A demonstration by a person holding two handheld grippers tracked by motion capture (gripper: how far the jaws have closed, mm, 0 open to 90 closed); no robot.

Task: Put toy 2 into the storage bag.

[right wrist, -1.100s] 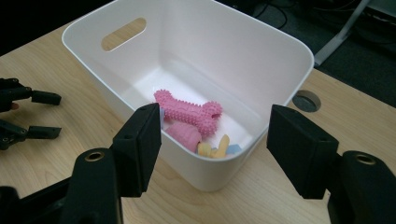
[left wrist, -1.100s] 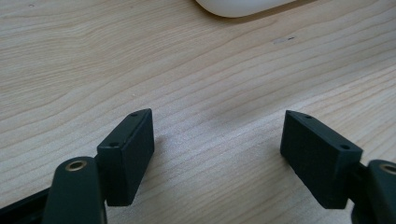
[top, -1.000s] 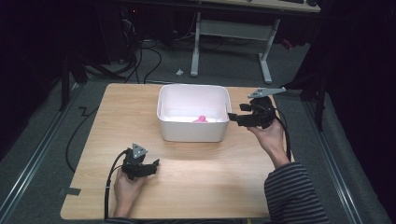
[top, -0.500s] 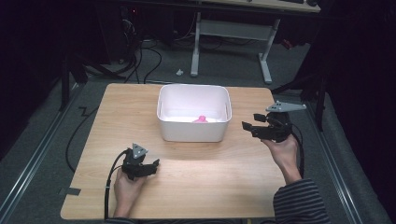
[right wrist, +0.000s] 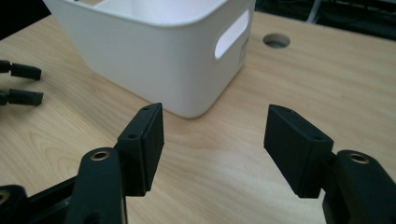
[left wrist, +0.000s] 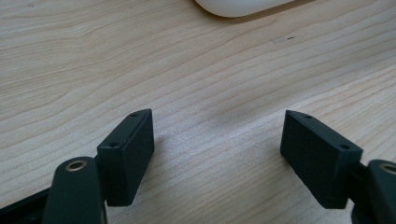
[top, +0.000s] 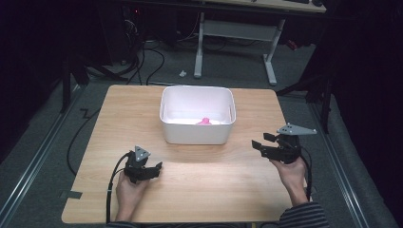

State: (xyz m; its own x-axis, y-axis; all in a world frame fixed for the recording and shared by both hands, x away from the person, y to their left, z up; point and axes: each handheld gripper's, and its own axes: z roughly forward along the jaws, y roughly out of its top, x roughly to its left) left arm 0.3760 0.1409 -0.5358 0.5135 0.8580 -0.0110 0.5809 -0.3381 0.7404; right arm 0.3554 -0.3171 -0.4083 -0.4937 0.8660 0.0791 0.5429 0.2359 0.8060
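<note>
Overhead light fell brightly on the pale wooden table point(top: 199, 190); the surrounding room stayed dark, the close black jaws slightly soft.

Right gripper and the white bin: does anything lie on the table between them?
Nothing: in the high view, bare wooden table separates the right gripper from the white bin; the right gripper view agrees.

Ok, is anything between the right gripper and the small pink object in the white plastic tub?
Only the white plastic tub's own wall: the small pink object lies low inside it, so the right gripper would likely have to come in over the rim. Nothing lies on the wooden table between them.
</note>
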